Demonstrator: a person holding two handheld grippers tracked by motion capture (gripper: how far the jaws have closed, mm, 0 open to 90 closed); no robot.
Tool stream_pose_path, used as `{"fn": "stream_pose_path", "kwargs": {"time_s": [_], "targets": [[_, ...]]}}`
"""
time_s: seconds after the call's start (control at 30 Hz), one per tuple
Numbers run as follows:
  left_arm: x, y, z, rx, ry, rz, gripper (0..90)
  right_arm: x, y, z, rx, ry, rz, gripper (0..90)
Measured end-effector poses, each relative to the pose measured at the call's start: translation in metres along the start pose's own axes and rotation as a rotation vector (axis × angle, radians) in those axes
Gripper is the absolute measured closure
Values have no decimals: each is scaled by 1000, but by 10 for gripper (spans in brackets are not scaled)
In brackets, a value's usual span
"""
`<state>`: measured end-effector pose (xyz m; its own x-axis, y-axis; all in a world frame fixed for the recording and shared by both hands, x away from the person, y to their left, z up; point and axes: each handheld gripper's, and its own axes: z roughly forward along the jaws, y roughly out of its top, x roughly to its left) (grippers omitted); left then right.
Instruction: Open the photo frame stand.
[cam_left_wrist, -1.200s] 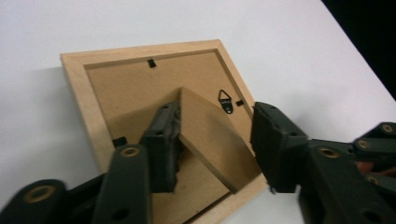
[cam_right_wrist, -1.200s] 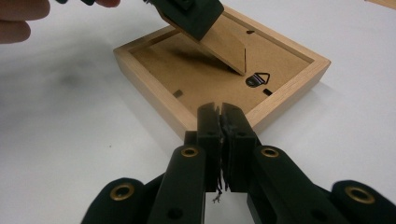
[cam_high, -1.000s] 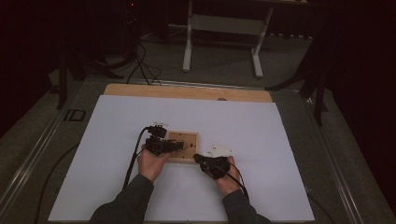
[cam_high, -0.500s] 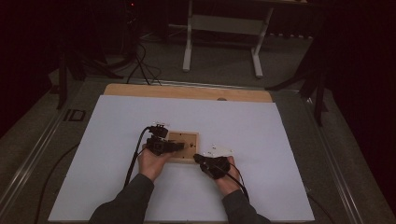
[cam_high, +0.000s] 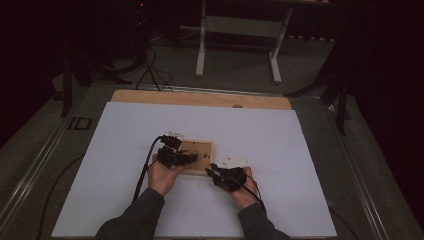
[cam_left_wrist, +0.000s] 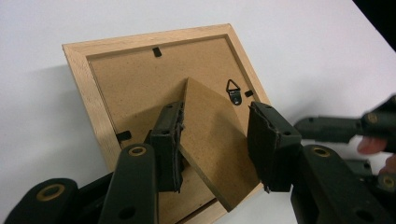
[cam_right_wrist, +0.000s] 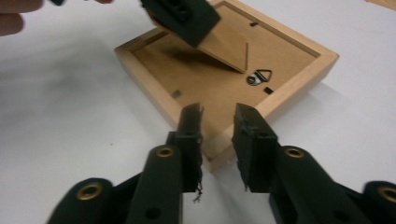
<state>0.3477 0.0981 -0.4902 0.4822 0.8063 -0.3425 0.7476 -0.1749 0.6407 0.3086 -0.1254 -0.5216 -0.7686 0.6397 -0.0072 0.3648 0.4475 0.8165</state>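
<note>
- High view: a white sheet (cam_high: 200, 125) covers most of a wooden table (cam_high: 200, 98), whose bare far strip shows beyond the sheet. Dark floor lies past it, with a white stand (cam_high: 240, 30) and loose cables (cam_high: 150, 70) at the back of the room.
- The wooden picture frame (cam_high: 200, 152) lies face down near the middle of the sheet, closer to the person's side. White surface is open on every side of it, widest to the far left and far right.
- The left gripper (cam_high: 187, 159) sits over the frame's near left part; the right gripper (cam_high: 212, 171) is just off the frame's near right corner. Each trails a cable back along its forearm.
- Left gripper view: the left gripper (cam_left_wrist: 219, 149) has its jaws apart around the frame's hinged back stand (cam_left_wrist: 215, 140), which is tilted up off the backing. The left pad touches the stand's edge; the right pad stands clear of it. A triangular hanger (cam_left_wrist: 232, 88) sits beside the stand, and the frame's wooden rim (cam_left_wrist: 77, 79) rests flat on the sheet.
- Right gripper view: the right gripper (cam_right_wrist: 219, 135) has just been opening; its jaws stand apart over the frame's nearest corner (cam_right_wrist: 219, 156), with nothing pressed between them. The other gripper's pad (cam_right_wrist: 182, 14) hangs over the raised stand farther off.
</note>
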Motion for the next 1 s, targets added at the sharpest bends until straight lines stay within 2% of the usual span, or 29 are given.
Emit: {"fn": "stream_pose_path", "kwargs": {"time_s": [0.2,0.27,0.53,1.0], "targets": [[-6,-5,-5,-21,19,56,573,-7,3,-7,-16,11,29,613],[-7,-6,-6,-24,23,60,574,-8,4,-8,-15,20,28,595],[-15,-17,-13,-72,51,148,574,-13,7,-11,-10,22,43,543],[-21,-32,-21,-130,79,217,572,-22,14,-22,-31,22,72,534]]}}
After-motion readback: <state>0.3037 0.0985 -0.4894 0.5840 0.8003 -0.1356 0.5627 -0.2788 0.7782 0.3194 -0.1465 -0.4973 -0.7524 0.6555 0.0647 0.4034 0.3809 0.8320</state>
